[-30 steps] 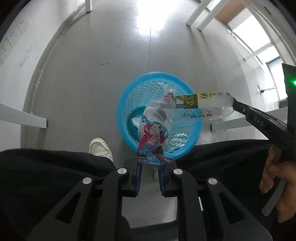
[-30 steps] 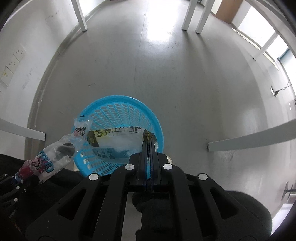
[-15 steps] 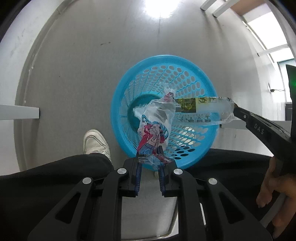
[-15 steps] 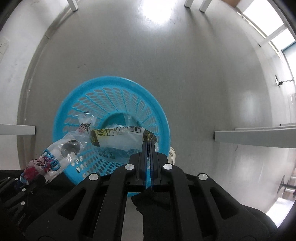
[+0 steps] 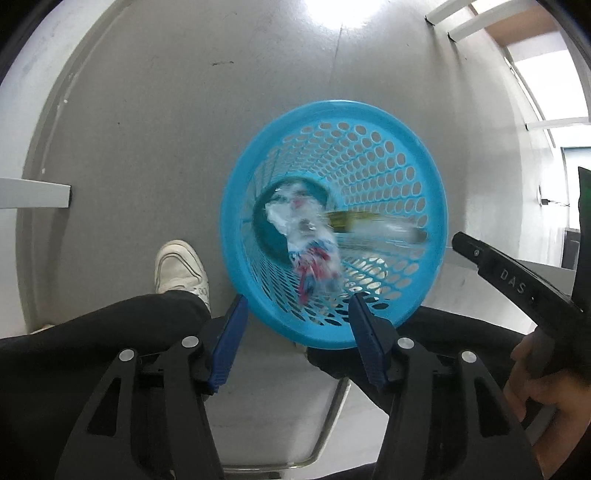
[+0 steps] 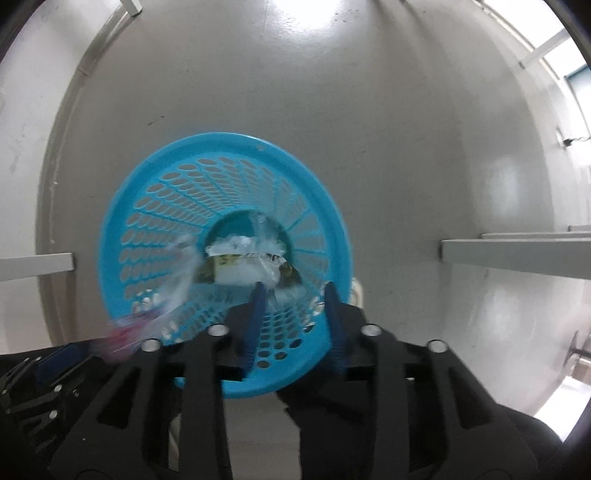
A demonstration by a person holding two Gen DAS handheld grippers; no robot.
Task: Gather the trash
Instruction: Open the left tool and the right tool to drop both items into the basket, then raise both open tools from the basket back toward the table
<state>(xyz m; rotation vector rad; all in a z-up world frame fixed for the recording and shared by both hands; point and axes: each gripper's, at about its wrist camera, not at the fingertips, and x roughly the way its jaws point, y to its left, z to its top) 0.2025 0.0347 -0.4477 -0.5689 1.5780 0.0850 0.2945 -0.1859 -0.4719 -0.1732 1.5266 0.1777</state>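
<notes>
Two grippers pointed down over the bin, both with jaws parted and nothing pinched. My left gripper had just been opening, its blue pads wide either side of the basket's near rim, clear of everything. My right gripper had also just been opening; a narrower gap, the pads bare.

Below them stood the blue perforated wastebasket on the grey floor. A clear wrapper with red and blue print, blurred, was inside the basket's mouth, loose, off my left pads. The clear wrapper with the yellow label, also blurred, lay across the basket's interior ahead of my right pads, apart from them. Crumpled clear plastic showed at the bottom.

My white shoe stood just beside the basket. Farther off, white table legs.
</notes>
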